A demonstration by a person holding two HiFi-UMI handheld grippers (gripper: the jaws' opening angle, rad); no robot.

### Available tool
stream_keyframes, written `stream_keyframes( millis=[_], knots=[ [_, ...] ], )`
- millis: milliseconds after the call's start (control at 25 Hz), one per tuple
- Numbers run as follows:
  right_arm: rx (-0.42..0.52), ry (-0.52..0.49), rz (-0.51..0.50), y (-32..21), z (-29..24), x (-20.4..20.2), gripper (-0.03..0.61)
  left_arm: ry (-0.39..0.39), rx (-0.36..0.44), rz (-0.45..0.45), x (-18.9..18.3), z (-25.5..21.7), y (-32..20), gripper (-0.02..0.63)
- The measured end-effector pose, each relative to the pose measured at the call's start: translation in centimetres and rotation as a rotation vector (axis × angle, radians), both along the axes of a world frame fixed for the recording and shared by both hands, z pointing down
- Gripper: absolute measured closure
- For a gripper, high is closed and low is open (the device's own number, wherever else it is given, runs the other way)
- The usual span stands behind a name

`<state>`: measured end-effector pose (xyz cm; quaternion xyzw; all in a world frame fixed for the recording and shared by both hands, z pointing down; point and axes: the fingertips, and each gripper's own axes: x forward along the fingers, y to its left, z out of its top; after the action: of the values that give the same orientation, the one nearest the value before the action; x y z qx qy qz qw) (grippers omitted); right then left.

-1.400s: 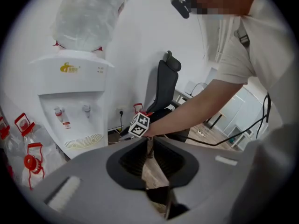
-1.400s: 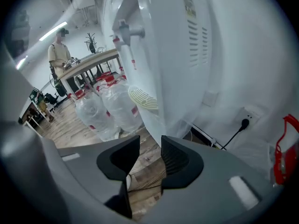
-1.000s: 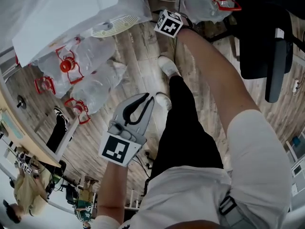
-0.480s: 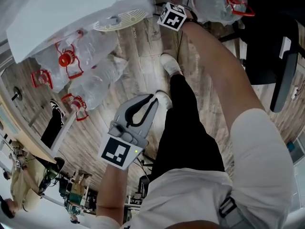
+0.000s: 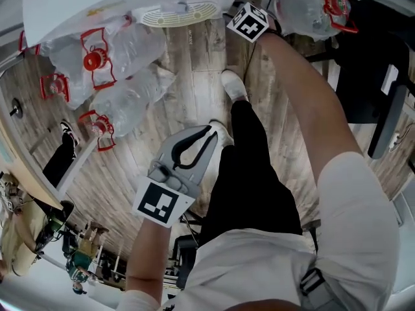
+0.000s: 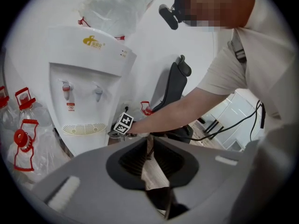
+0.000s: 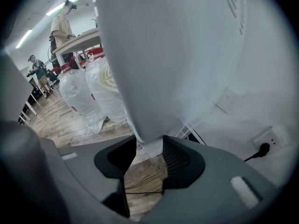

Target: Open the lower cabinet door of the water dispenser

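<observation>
**Left claw** (image 6: 149, 144): jaws pressed together, with nothing between them. It is held above the person's dark trouser leg (image 5: 253, 173), well apart from the water dispenser (image 6: 88, 78).

**Right claw** (image 7: 150, 148): jaws pinch the bottom edge of one white panel, the lower cabinet door (image 7: 154, 78), and both jaws touch it. In the left gripper view this claw sits low at the dispenser's right side, beside and below the drip grille (image 6: 84, 127). Whether the door stands off its frame cannot be told.

**Dispenser front:**
- Two taps: one red tap (image 6: 67, 88) and one blue tap (image 6: 97, 93).
- One grille.
- One top bottle (image 6: 117, 6) is seated on the dispenser.

**Wood floor** (image 5: 194, 76):
- At least three clear floor bottles (image 5: 130, 47) with red carry handles lie left of the dispenser.
- One further bottle (image 5: 305, 8) lies to its right.
- One black office chair (image 5: 369, 63) stands to the right.
- Two white shoes (image 5: 232, 86) are in view.
</observation>
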<state>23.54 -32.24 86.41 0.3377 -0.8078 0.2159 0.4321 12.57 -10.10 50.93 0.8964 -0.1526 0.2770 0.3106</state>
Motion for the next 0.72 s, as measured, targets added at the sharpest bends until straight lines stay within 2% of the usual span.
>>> stream_keyframes(
  millis=[320, 720],
  knots=[
    [-0.031, -0.024, 0.027, 3.6, 0.3, -1.9, 0.41, 0.018, 0.014, -0.037, -1.0, -0.5, 1.1, 0.557],
    [-0.065, -0.015, 0.077, 7.3, 0.3, -4.4, 0.411, 0.019, 0.046, -0.113, -4.4, -1.4, 2.1, 0.557]
  ],
)
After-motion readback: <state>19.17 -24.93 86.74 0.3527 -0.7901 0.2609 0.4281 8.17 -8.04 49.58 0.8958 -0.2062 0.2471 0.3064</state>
